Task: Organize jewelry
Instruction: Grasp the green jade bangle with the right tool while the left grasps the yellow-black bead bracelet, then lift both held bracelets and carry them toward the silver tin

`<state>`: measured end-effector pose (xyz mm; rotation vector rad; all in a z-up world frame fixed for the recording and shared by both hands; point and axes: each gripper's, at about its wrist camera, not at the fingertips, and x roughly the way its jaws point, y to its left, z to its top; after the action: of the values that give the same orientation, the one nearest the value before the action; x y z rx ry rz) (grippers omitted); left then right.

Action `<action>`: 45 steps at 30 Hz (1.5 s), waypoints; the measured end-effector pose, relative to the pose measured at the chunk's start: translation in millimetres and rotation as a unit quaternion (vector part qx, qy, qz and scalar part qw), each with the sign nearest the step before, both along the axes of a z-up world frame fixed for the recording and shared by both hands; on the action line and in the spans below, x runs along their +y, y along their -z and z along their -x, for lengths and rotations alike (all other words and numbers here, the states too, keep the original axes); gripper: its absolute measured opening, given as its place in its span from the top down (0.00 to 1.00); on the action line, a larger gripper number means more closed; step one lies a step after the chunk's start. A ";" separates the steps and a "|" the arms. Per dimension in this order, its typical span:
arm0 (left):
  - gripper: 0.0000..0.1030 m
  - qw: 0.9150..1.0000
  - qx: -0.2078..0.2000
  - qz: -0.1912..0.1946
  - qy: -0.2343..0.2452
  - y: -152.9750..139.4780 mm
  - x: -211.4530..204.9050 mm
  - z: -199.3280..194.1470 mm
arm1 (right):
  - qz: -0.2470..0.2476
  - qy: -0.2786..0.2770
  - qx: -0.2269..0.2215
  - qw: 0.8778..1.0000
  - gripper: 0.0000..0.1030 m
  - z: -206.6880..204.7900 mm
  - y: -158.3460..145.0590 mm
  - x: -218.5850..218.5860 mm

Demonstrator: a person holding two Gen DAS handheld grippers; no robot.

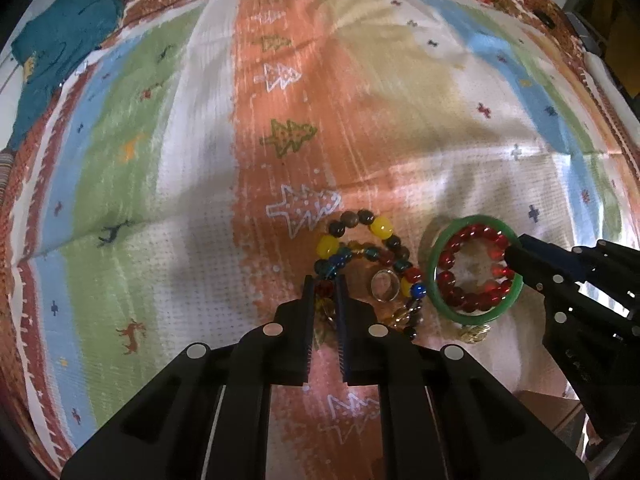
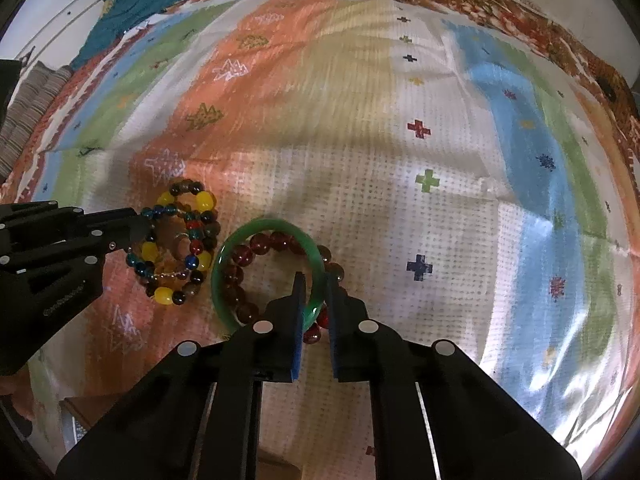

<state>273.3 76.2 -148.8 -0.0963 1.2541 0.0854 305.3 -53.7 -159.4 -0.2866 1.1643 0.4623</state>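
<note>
Left gripper (image 1: 325, 280) clamped on a bead of the multicolour bead bracelet (image 1: 362, 248), low centre in the left wrist view. Right gripper (image 2: 316, 280) clamped across the rim of the green bangle (image 2: 256, 227), one pad inside the ring, one outside. Red bead bracelet (image 2: 256, 250) lying mostly inside the bangle, some beads poking out under its rim by the right pad. Small clear ring (image 1: 385, 286) sitting inside the multicolour coils, just right of the left gripper. Gold bead (image 1: 474, 332) touching the bangle's near edge. Bangle just beside the multicolour pile, close but apart. All resting on a striped patterned cloth (image 1: 180, 160). Crumpled teal cloth (image 1: 60, 40) at the far left corner, well apart.
</note>
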 end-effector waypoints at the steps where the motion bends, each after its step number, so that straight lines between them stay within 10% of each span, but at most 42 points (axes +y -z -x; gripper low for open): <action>1: 0.91 1.000 -0.004 -0.002 0.001 -3.8 -0.5 0.5 | -0.002 0.000 -0.002 1.000 0.90 0.3 -2.3 -0.3; 45: 0.91 0.991 -0.129 0.024 0.039 -116.5 -41.7 68.4 | -0.059 0.010 -0.090 0.994 0.91 53.7 -84.2 -39.8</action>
<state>204.9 34.5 -32.3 -0.0968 1.0005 -0.0252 251.7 -93.5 -75.3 -0.2097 0.9602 0.4770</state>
